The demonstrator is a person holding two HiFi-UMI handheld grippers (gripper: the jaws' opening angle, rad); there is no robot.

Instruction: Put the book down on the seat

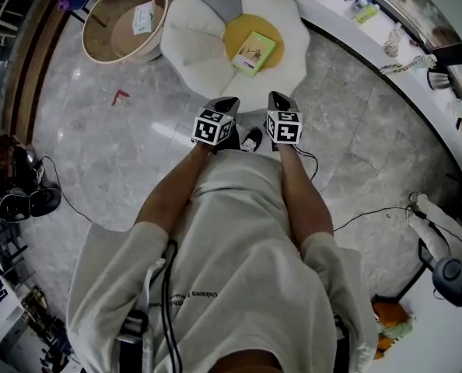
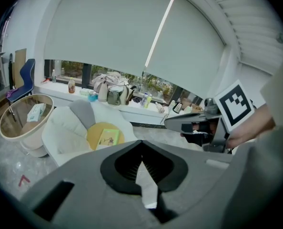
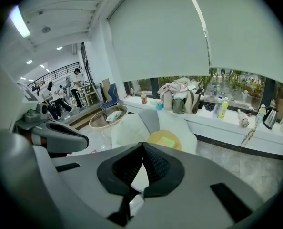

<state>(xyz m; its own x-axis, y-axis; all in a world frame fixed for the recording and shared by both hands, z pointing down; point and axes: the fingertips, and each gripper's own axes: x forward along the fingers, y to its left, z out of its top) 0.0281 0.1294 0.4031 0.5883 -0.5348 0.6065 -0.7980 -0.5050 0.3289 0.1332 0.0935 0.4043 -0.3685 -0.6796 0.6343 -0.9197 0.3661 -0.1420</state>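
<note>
Left gripper [image 1: 227, 104] and right gripper [image 1: 279, 98], jaws closed and empty, hover before the book [image 1: 253, 53] on the seat [image 1: 192, 61].

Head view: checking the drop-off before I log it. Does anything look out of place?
The book lies flat on the yellow cushion of the seat, slightly askew. Only a small red scrap on the floor looks stray.

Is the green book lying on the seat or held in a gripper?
On the seat: the thin green book lies flat on the round yellow cushion of the white petal-shaped chair.
</note>
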